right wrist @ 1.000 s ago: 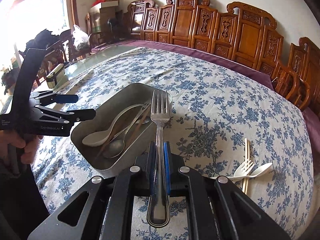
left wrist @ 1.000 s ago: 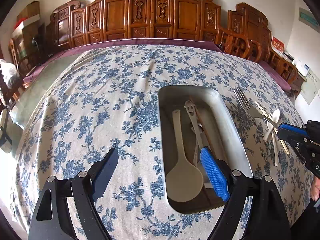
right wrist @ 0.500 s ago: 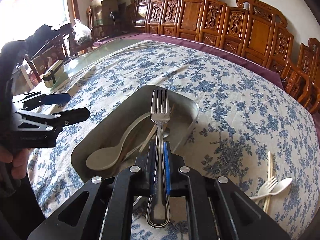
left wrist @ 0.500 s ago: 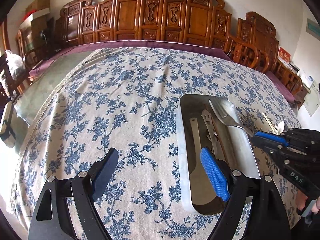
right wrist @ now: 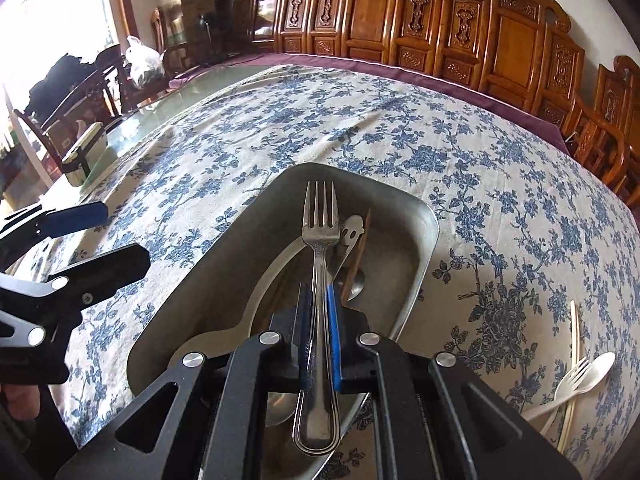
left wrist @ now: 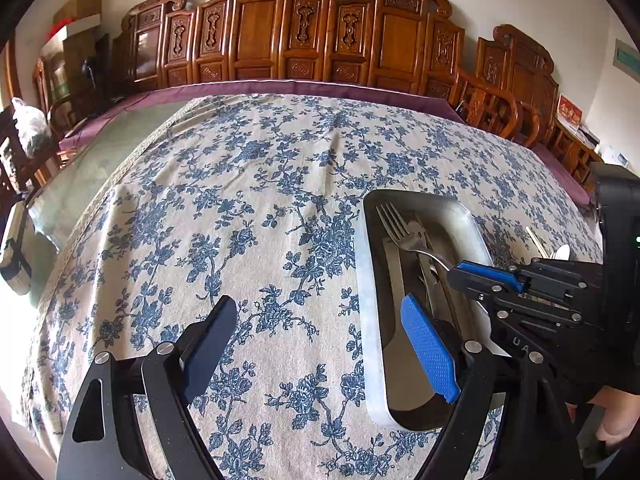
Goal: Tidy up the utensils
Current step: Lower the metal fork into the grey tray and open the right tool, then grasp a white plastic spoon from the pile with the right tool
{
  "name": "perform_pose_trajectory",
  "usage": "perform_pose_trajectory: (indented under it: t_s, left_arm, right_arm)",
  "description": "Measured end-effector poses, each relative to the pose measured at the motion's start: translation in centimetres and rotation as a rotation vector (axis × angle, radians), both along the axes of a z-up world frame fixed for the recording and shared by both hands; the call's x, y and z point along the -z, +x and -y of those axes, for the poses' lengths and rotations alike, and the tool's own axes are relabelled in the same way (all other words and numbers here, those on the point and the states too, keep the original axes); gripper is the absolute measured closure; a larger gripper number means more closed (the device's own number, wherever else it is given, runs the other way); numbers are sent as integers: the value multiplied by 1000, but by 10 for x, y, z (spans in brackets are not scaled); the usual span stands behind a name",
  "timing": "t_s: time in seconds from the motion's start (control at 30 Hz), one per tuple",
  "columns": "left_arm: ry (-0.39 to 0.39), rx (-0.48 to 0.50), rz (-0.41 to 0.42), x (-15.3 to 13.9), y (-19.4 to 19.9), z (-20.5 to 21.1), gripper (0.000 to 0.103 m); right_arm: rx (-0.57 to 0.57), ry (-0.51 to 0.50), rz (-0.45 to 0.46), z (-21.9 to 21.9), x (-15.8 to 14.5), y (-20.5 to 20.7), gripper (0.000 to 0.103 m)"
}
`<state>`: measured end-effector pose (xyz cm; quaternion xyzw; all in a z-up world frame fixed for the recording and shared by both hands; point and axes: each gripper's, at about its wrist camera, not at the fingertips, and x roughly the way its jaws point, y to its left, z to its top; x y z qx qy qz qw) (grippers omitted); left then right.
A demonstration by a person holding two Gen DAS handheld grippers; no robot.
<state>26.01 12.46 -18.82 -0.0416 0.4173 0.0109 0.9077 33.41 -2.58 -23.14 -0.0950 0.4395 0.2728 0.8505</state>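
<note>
A metal tray (right wrist: 416, 280) (left wrist: 370, 320) lies on the floral tablecloth and holds a beige spoon (right wrist: 276, 264), a smiley-handled utensil (right wrist: 352, 232) and brown chopsticks. My right gripper (right wrist: 318, 308) is shut on a steel fork (right wrist: 320, 216) and holds it over the tray, tines pointing away. In the left wrist view that fork (left wrist: 394, 228) hangs over the tray in the right gripper (left wrist: 468, 272). My left gripper (left wrist: 320, 344) is open and empty, its right finger over the tray's near end. A white plastic fork (right wrist: 568, 380), white spoon (right wrist: 596, 364) and chopstick (right wrist: 574, 344) lie on the cloth to the right.
Carved wooden chairs (left wrist: 304, 28) line the far side of the table. A bare glass tabletop (right wrist: 192, 92) lies at the left with a small box (right wrist: 84, 152) on it. A plastic bag (right wrist: 142, 60) sits on a chair beyond.
My right gripper has carried the fork from beside the tray to over its inside and lower. My left gripper has shifted left, so the tray sits further right in its view.
</note>
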Motion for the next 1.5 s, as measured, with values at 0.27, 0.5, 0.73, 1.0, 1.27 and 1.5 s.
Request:
perform_pose_trajectory:
  t_s: [0.27, 0.5, 0.73, 1.0, 1.27, 1.5]
  left_arm:
    - [2, -1, 0, -1, 0, 0, 22]
    - [4, -1, -1, 0, 0, 1, 22]
    - [3, 0, -2, 1, 0, 1, 22]
    - [5, 9, 0, 1, -1, 4, 22]
    - [24, 28, 29, -8, -11, 22, 22]
    - [37, 23, 34, -15, -16, 45, 22]
  right_arm:
    - [-13, 84, -75, 0, 8, -1, 93]
    - [-31, 106, -93, -1, 8, -6, 93]
    - [-55, 152, -86, 3, -1, -9, 90]
    - [-75, 135, 3, 38, -21, -24, 84]
    - [-15, 109, 90, 126, -48, -32, 77]
    - [149, 51, 143, 201, -43, -18, 63]
